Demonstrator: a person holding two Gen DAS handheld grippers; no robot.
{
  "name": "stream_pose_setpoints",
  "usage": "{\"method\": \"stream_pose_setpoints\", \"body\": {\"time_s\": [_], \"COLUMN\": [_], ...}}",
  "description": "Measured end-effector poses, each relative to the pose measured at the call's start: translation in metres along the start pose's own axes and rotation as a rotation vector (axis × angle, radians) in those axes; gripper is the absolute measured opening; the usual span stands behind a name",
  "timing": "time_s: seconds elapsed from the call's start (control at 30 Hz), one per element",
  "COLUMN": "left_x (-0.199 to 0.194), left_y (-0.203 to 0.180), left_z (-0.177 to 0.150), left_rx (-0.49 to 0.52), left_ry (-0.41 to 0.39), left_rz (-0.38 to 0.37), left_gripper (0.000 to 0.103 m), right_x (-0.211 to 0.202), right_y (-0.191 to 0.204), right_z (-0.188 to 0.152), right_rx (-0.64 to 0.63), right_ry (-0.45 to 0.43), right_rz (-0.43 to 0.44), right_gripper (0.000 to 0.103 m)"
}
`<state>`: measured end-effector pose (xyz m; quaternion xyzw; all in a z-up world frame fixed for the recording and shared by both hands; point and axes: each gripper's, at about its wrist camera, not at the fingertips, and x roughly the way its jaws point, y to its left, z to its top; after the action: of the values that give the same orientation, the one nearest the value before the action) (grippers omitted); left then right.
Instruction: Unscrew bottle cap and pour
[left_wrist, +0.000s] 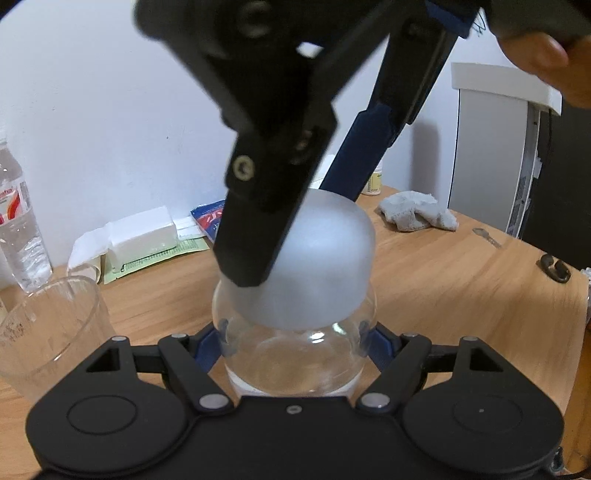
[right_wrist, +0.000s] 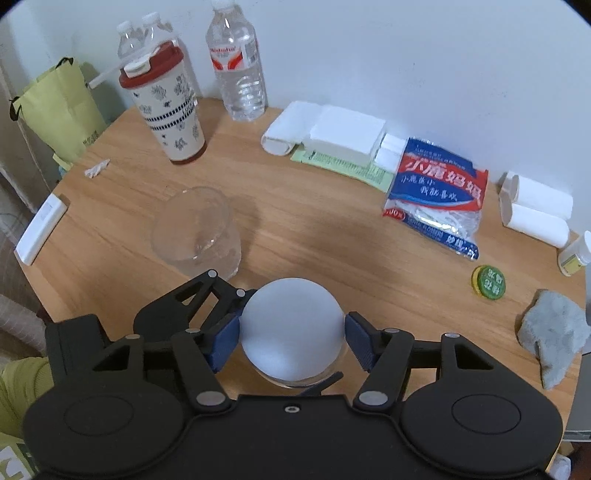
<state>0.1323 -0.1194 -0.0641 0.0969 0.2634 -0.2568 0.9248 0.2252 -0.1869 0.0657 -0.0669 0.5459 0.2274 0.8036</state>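
Unscrewing underway, I judge: left gripper (left_wrist: 295, 341) pinches the clear round bottle (left_wrist: 295, 362) at centre table, right gripper (right_wrist: 291, 334) straddles its frosted white dome cap (right_wrist: 291, 328), right pad apparently just clear, so next squeeze and twist; clear plastic cup (right_wrist: 195, 232) waits at ten o'clock.

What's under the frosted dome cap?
The frosted cap sits atop a clear bottle, held by the left gripper. Some liquid shows low inside. The neck and threads are covered by the cap.
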Motion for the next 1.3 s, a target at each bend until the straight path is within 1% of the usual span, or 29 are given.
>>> {"method": "stream_pose_setpoints", "body": {"time_s": [0.23,0.43,0.53,0.67,0.77,0.97,1.07,1.13,1.3], "left_x": [0.0,0.001,-0.001,-0.003,-0.003,-0.005,-0.006,-0.006,-0.005], "left_y": [0.002,0.003,0.001,0.006,0.006,0.011,0.015,0.015,0.017], "left_z": [0.001,-0.001,-0.001,0.001,0.001,0.002,0.004,0.004,0.003], "left_rx": [-0.002,-0.004,0.015,0.003,0.024,0.024,0.047,0.049,0.036], "left_ry": [-0.005,-0.005,-0.014,-0.021,-0.017,-0.02,-0.02,-0.019,-0.004], "left_rz": [-0.011,-0.015,0.002,-0.013,-0.02,-0.059,-0.088,-0.102,-0.151], "left_gripper": [0.078,0.078,0.078,0.078,0.078,0.078,0.079,0.078,0.078], "right_x": [0.003,0.008,0.006,0.001,0.002,0.001,-0.002,-0.003,-0.002], "right_y": [-0.001,0.006,0.006,0.007,0.006,0.003,0.004,0.001,0.001], "right_z": [0.007,0.007,0.005,0.002,0.0,0.001,0.0,0.0,-0.005], "right_rx": [0.01,-0.029,-0.038,-0.101,-0.156,-0.234,-0.3,-0.295,-0.354], "right_ry": [0.019,0.034,0.019,-0.03,-0.032,-0.035,-0.041,-0.036,-0.024], "right_rz": [-0.016,-0.043,-0.036,-0.021,-0.011,0.024,0.04,0.051,0.069], "right_gripper": [0.069,0.069,0.069,0.069,0.069,0.068,0.068,0.068,0.069]}}
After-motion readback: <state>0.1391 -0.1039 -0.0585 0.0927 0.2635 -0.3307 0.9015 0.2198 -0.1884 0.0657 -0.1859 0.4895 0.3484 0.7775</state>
